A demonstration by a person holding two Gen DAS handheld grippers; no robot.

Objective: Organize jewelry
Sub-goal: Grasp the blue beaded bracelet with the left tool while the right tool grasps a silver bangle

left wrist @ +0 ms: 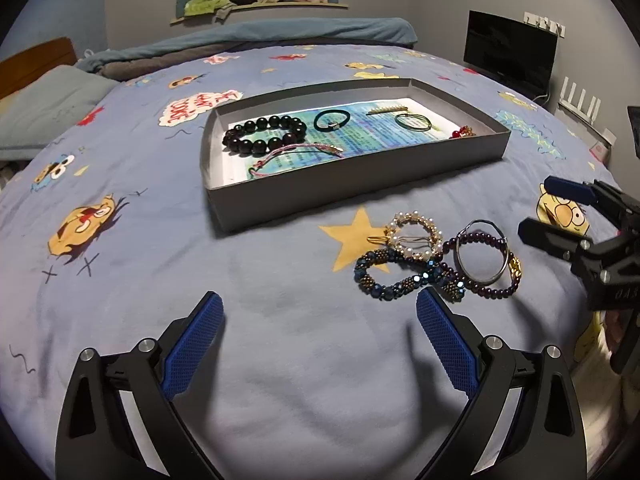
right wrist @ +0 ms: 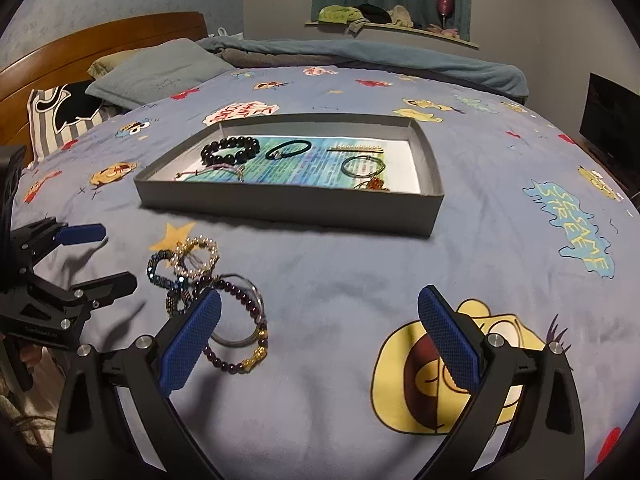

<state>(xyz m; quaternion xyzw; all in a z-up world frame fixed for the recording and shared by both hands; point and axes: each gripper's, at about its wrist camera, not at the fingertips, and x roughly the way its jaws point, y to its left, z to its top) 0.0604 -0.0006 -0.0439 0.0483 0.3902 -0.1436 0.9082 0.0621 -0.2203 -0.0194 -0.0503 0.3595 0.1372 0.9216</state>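
Note:
A shallow grey box (left wrist: 352, 186) (right wrist: 280, 208) lies on the bed. It holds a dark bead bracelet (left wrist: 264, 134), a black hair tie (left wrist: 332, 120), a gold bar clip (left wrist: 388, 109), a thin green ring (left wrist: 414, 122) and a pink cord bracelet (left wrist: 296, 156). In front of it sits a tangled pile: a pearl ring clip (left wrist: 412, 216) (right wrist: 198, 256), a blue beaded bracelet (left wrist: 380, 290) (right wrist: 172, 280), a purple bead bracelet (left wrist: 494, 293) (right wrist: 218, 358) and a silver bangle (left wrist: 480, 282) (right wrist: 236, 343). My left gripper (left wrist: 319, 296) (right wrist: 118, 256) is open, just left of the pile. My right gripper (right wrist: 320, 292) (left wrist: 538, 206) is open on its right, empty.
The bed has a blue cartoon-print sheet (left wrist: 280, 340). Pillows (right wrist: 160, 72) and a wooden headboard (right wrist: 100, 40) are at the far left, a folded blanket (left wrist: 260, 36) along the far edge. A dark monitor (left wrist: 510, 54) stands at the right, a cluttered shelf (left wrist: 260, 6) on the wall.

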